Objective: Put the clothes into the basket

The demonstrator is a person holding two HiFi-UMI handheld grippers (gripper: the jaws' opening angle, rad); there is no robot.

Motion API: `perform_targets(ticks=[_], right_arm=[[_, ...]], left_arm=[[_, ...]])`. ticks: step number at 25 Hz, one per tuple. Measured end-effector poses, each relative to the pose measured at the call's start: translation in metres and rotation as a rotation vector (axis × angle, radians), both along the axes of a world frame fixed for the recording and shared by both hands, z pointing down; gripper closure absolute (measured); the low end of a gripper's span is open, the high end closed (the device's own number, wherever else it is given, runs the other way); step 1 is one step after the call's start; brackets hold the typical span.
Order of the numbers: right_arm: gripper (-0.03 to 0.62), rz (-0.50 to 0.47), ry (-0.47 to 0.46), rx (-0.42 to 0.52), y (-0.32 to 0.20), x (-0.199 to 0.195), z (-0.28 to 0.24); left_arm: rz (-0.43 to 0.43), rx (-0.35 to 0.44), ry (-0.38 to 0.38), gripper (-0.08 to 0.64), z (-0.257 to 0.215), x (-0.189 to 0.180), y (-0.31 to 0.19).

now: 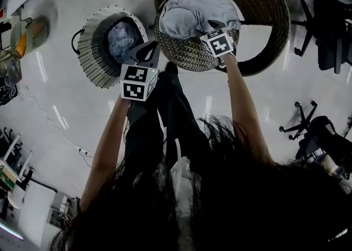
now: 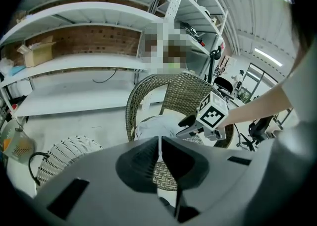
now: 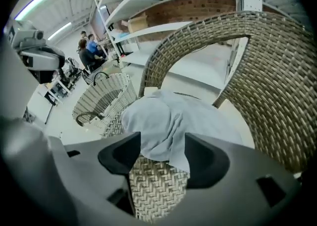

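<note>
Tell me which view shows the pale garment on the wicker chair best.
The right gripper view: the pale garment lies large and close on the wicker chair. The head view shows it small from above; the left gripper view shows only a sliver.

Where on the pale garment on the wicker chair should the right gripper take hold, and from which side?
Probably the bunched fold of the garment hanging toward the near edge of the wicker chair, approached from above and in front: it stands raised and lies between the jaws of the open right gripper.
</note>
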State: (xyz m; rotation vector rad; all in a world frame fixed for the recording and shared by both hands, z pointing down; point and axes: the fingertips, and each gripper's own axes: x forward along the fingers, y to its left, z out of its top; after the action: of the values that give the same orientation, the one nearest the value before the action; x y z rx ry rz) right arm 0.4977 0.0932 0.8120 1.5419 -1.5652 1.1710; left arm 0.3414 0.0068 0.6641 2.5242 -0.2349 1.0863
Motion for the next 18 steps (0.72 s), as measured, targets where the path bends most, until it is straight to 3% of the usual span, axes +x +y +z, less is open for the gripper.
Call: perform_targets(ticks=[6,11,14,18], right_arm=[[0.310,-0.059,0.098,-0.037,-0.020,0.016,0.035],[0.296,-0.106,0.105,-0.103,-0.030,0.028,0.059],[0.295,-0.077,0.069,-0.134,-0.034,0.033,0.074],[0.296,0.047,0.023,-0.243,-0.013,0.040,0.094]], left_arm=[[0.031,0.003,-0.068,0.531,0.030,-0.012,0.000],[0.008,-0.017,-0.103,0.531,0.049,-0.018,-0.008],[-0.011,-0.024,-0.091,0.531,0.052,-0.012,-0.015],[-0.024,-0.039,-0.097,0.531,0.058,-0.014,-0.017]])
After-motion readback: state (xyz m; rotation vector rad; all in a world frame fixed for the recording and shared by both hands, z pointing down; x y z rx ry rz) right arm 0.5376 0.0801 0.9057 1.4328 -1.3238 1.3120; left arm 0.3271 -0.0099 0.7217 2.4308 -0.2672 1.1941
